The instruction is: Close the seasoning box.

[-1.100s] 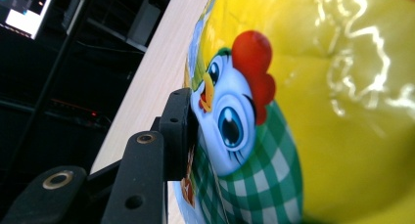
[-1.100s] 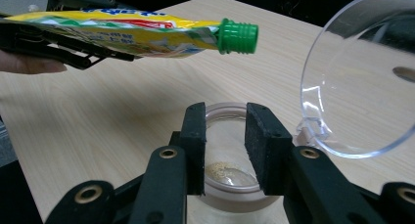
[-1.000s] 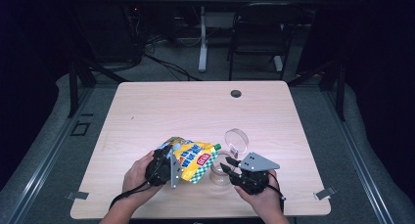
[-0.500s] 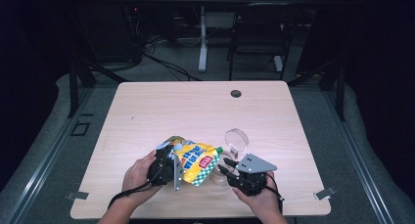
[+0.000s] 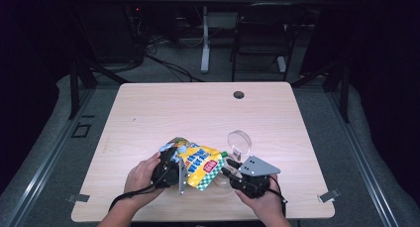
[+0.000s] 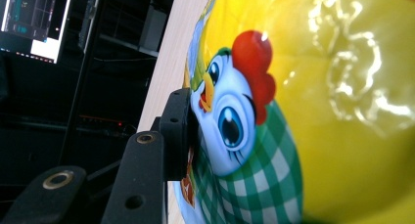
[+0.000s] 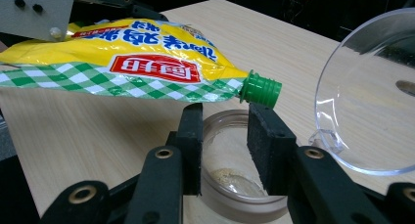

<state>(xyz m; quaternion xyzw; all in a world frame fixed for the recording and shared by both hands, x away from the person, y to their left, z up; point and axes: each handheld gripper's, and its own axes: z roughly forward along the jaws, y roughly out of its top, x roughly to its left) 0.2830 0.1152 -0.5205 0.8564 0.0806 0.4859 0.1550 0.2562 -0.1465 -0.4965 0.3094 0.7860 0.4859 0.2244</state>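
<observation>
Here, the left gripper (image 5: 174,168) clamps the yellow pouch (image 5: 200,163), spout (image 7: 260,89) over the jar (image 7: 235,185) at its three o'clock; right fingers (image 7: 266,145), just widened, straddle that jar—tipping likely follows.

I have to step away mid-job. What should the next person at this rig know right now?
Left gripper: shut on the yellow pouch, held tipped with its green spout over the clear jar.
Right gripper: its fingers bracket the jar's rim; the jaws have just been opening, and whether the pads press on it I cannot tell.
The jar's hinged clear lid stands open beside the spout.
Done: a little pale powder lies at the jar's bottom.
Left, probably: more pouring, then closing the lid.
</observation>
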